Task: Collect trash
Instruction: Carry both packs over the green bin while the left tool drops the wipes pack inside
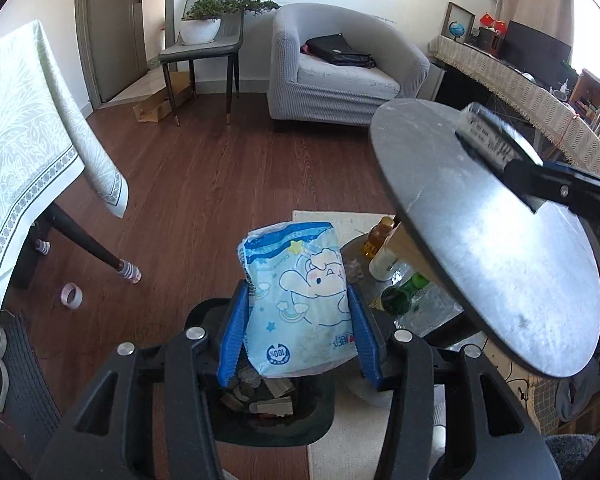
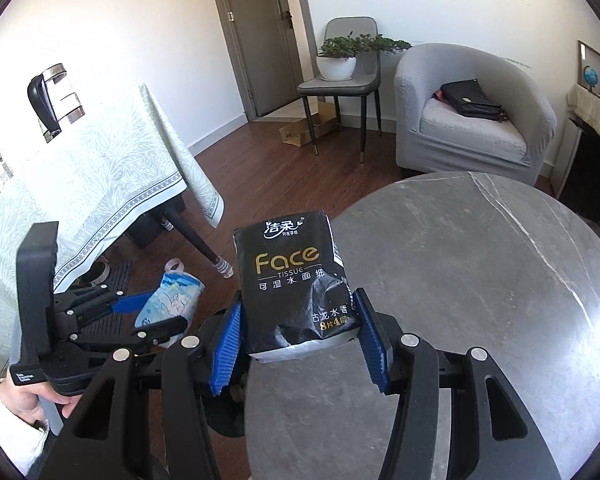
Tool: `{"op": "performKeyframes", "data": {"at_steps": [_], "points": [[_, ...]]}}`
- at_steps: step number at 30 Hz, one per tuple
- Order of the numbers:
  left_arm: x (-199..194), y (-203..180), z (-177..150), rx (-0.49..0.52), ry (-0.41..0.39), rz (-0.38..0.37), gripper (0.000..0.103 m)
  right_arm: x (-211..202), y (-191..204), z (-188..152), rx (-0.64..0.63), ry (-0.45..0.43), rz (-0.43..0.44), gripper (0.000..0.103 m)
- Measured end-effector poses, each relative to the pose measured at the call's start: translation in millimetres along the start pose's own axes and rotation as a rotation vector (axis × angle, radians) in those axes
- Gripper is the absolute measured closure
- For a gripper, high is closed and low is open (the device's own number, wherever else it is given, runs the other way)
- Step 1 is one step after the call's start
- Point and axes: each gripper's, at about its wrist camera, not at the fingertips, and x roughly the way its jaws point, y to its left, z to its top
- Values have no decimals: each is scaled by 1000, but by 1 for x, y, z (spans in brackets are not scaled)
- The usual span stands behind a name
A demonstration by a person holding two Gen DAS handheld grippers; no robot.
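Note:
In the left wrist view my left gripper [image 1: 298, 292] is shut on a light blue packet [image 1: 300, 296] with a cartoon print, which stands upright between the blue pads. Directly below it is a dark trash bin [image 1: 300, 432] holding scraps. In the right wrist view my right gripper [image 2: 300, 300] is shut on a black "Face" tissue pack [image 2: 296, 280], over the left edge of a round grey table [image 2: 480, 300]. That view also shows the left gripper [image 2: 160, 312] with the blue packet [image 2: 172, 300], lower left. The right gripper [image 1: 540, 176] and black pack [image 1: 488, 136] appear above the table top [image 1: 500, 272].
Several bottles [image 1: 388, 260] sit on a shelf under the round table. A dining table with a green cloth [image 2: 100, 184] stands at left, with a kettle [image 2: 52, 100] on it. A tape roll [image 1: 72, 295] lies on the wood floor. A grey armchair [image 1: 340, 76] and a chair with a plant [image 1: 204, 40] stand behind.

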Motion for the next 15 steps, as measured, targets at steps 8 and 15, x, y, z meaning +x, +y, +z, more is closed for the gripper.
{"op": "performKeyframes", "data": {"at_steps": [8,15], "points": [[22,55,-45,-25,130,9,52,39,55,3,-89,61,38,49],[48,87,-75,-36,256,1,51,67,92,4,-144,92,64,49]]}}
